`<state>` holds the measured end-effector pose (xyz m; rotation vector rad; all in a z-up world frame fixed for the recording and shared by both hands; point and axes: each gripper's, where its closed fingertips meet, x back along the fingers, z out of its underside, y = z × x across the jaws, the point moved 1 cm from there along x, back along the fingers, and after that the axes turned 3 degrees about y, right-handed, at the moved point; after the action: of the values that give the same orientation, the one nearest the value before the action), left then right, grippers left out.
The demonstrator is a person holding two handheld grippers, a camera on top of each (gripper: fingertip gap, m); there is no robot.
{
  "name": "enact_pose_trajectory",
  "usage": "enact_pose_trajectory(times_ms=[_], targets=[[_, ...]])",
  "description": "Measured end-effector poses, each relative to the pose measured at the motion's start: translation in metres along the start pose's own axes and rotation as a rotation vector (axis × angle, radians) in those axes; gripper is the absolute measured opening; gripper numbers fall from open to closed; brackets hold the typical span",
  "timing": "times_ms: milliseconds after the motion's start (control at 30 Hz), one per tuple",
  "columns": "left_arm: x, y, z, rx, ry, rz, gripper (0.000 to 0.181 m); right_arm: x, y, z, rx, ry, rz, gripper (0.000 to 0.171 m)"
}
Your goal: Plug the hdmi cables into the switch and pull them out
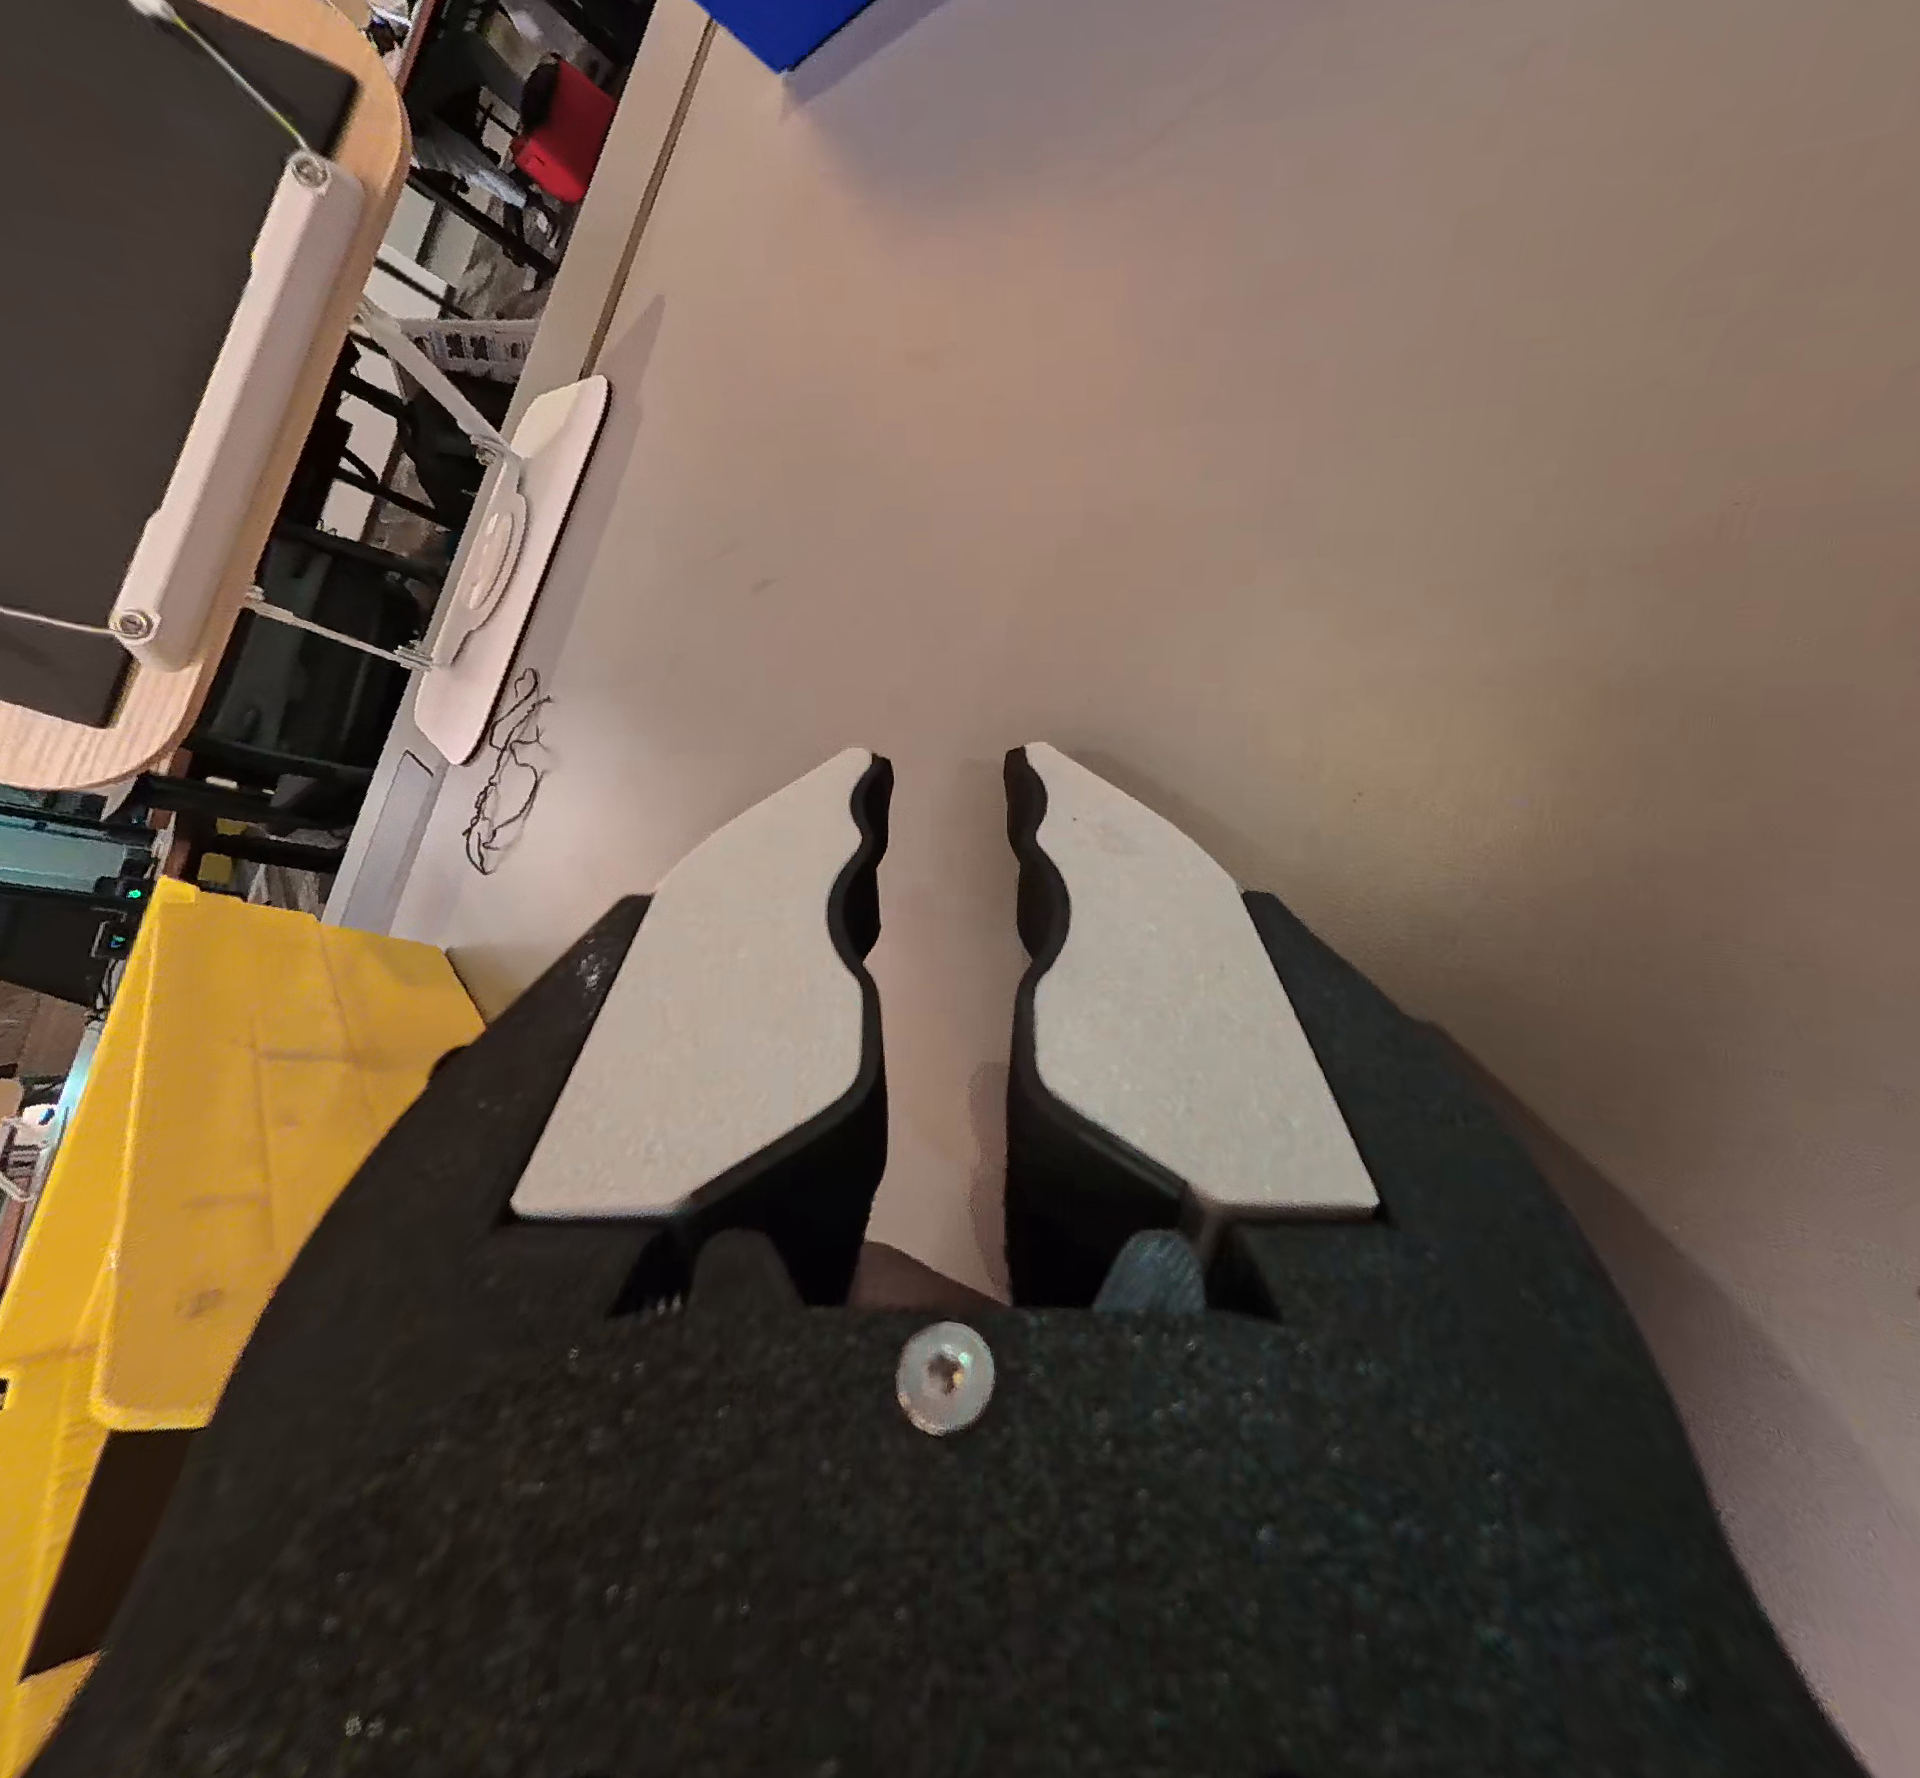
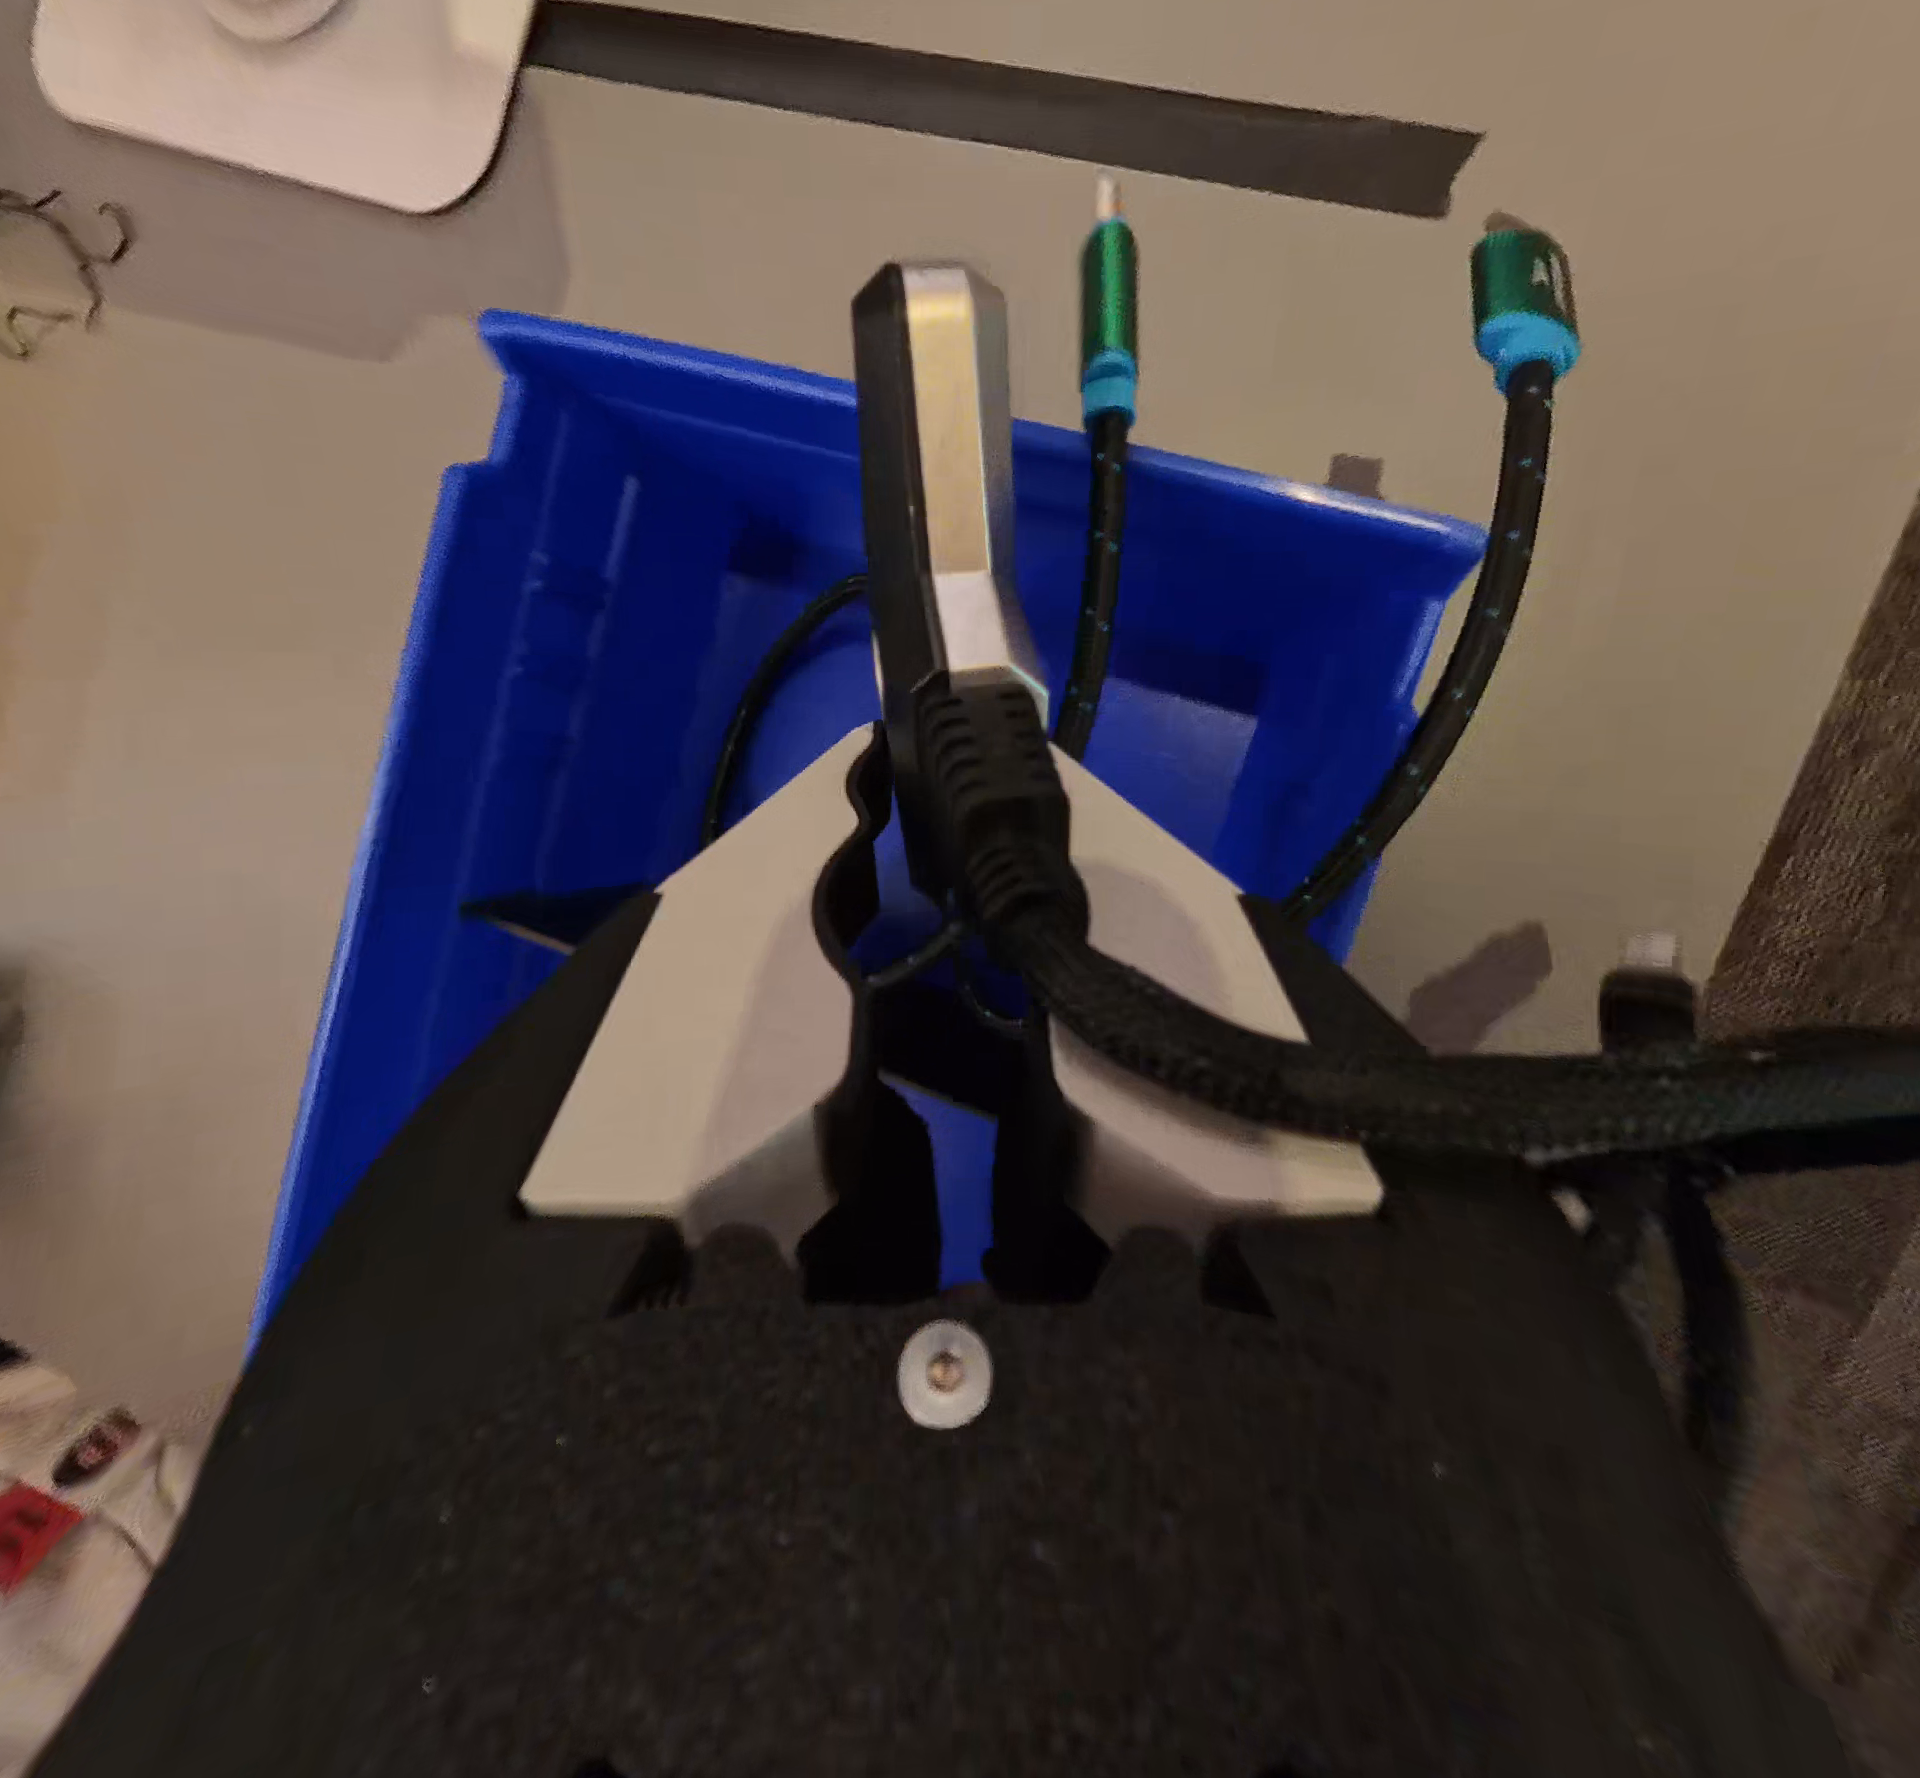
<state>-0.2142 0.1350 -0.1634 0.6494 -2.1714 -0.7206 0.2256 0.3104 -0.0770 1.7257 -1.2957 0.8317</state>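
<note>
The left gripper (image 1: 945,772) is held over bare tabletop (image 1: 1351,481), jaws narrowly parted and empty. To the right, the switch (image 2: 940,481) is clamped in the right gripper (image 2: 966,752), its long axis running away from the jaws, above the blue bin (image 2: 582,689). Two green-tipped HDMI cables (image 2: 1519,305) lie just right of it, plugs pointing far.

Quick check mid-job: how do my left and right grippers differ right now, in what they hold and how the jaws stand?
The left gripper is empty, while the right gripper is clamped on the switch.
The left's jaws stand apart over bare table; the right's are closed on the silver-and-black switch, above the blue bin.
A black braided cable drapes over the right gripper; none touches the left.
Both have pale fingers on black bodies.
</note>
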Motion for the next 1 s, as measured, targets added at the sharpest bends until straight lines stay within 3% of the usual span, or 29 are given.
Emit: enact_pose_trajectory(times_ms=[67, 167, 233, 333, 433, 600, 867, 1000], targets=[[-0.002, 0.001, 0.004, 0.01, 0.01, 0.002, 0.02, 0.014, 0.011, -0.005, 0.097, 0.01, -0.035, 0.022], [-0.002, 0.005, 0.007, 0.024, 0.015, -0.002, 0.02, 0.044, 0.05, -0.021, 0.463, -0.056, -0.118, 0.022], [-0.003, 0.007, 0.008, 0.032, 0.016, -0.002, 0.02, 0.06, 0.067, -0.031, 0.655, -0.075, -0.063, 0.022], [-0.004, 0.007, 0.008, 0.047, 0.017, 0.002, 0.02, 0.055, 0.083, -0.024, 0.83, 0.045, -0.001, 0.022], [-0.003, 0.008, 0.007, 0.075, 0.009, 0.008, 0.02, 0.022, 0.075, -0.005, 0.845, 0.222, 0.057, 0.022], [0.012, 0.017, -0.018, 0.32, -0.104, 0.085, 0.021, -0.041, 0.069, -0.004, 0.708, 0.232, 0.097, 0.023], [0.01, 0.011, -0.02, 0.348, -0.116, 0.124, 0.022, -0.052, 0.052, -0.006, 0.577, 0.105, 0.002, 0.026], [0.011, 0.011, -0.021, 0.407, -0.126, 0.16, 0.024, -0.033, 0.042, 0.01, 0.512, 0.298, 0.014, 0.033]])
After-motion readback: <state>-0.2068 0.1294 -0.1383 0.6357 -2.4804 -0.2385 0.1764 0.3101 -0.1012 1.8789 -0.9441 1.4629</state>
